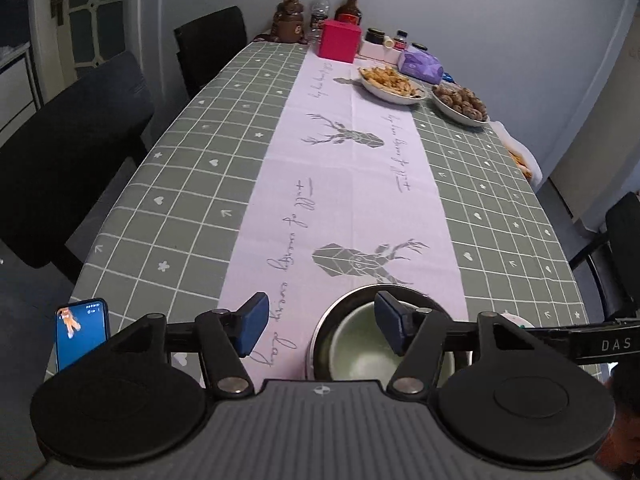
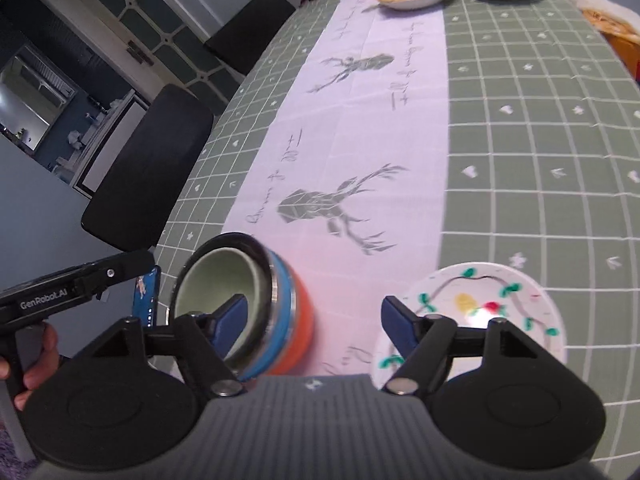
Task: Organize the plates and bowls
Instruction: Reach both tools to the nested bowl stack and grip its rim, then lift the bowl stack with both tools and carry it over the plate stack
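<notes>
**Both grippers spread over the nested bowls and the painted plate**

The left gripper point(image 1: 318, 326) hangs with fingers parted and nothing between them; its right pad point(image 1: 390, 326) sits in front of the nested bowls point(image 1: 352, 354), which stand at the near end of the white runner point(image 1: 344, 184); whether it touches them I cannot tell. The right gripper point(image 2: 314, 326) is likewise spread and empty; the bowls point(image 2: 240, 304), a pale green one inside a steel-rimmed blue and orange one, show behind its left pad point(image 2: 230, 326); the painted plate point(image 2: 476, 304) lies just beside them on the checked tablecloth point(image 2: 540, 152), behind the right pad. A phone point(image 1: 82, 330) stands at the table's near left corner; two dishes of food point(image 1: 394, 84) rest at the far end.
</notes>
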Available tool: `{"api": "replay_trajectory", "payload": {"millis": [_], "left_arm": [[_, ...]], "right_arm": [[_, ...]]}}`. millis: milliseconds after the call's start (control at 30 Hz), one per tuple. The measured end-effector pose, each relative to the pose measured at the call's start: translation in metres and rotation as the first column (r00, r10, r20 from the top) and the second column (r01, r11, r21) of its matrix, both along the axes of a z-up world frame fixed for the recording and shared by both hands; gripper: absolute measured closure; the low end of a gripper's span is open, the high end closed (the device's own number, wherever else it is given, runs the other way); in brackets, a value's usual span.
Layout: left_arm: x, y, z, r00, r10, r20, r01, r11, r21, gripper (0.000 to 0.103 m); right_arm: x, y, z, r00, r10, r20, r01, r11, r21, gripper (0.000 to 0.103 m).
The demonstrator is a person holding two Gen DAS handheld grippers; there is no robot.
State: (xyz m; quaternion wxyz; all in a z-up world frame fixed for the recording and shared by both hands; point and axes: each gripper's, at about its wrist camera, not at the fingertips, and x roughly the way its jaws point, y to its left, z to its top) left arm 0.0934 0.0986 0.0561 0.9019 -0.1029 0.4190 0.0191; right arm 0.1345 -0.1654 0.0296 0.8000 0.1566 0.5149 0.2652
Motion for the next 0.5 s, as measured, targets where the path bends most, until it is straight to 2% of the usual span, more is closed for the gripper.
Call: {"api": "replay_trajectory", "payload": {"millis": [167,400,500], "left_arm": [[0.006,0.024,-0.036,0.999,0.000,-0.050,-0.007,0.991,-0.136,0.030],[0.007,0.029,-0.067,0.994,-0.028,-0.105,0.002,0.971,-0.239,0.030],[0.009,0.025,-0.077,0.990,-0.047,-0.135,0.010,0.965,-0.262,0.030]], "right_arm": [[0.007,0.031,-0.020,0.996,-0.003,-0.089,0.002,1.000,-0.005,0.028],[0.010,0.043,-0.054,0.980,-0.021,-0.199,0.025,1.000,0.015,0.029],[0.011,0.038,-0.067,0.965,-0.053,-0.257,0.068,0.996,0.050,0.031]]}}
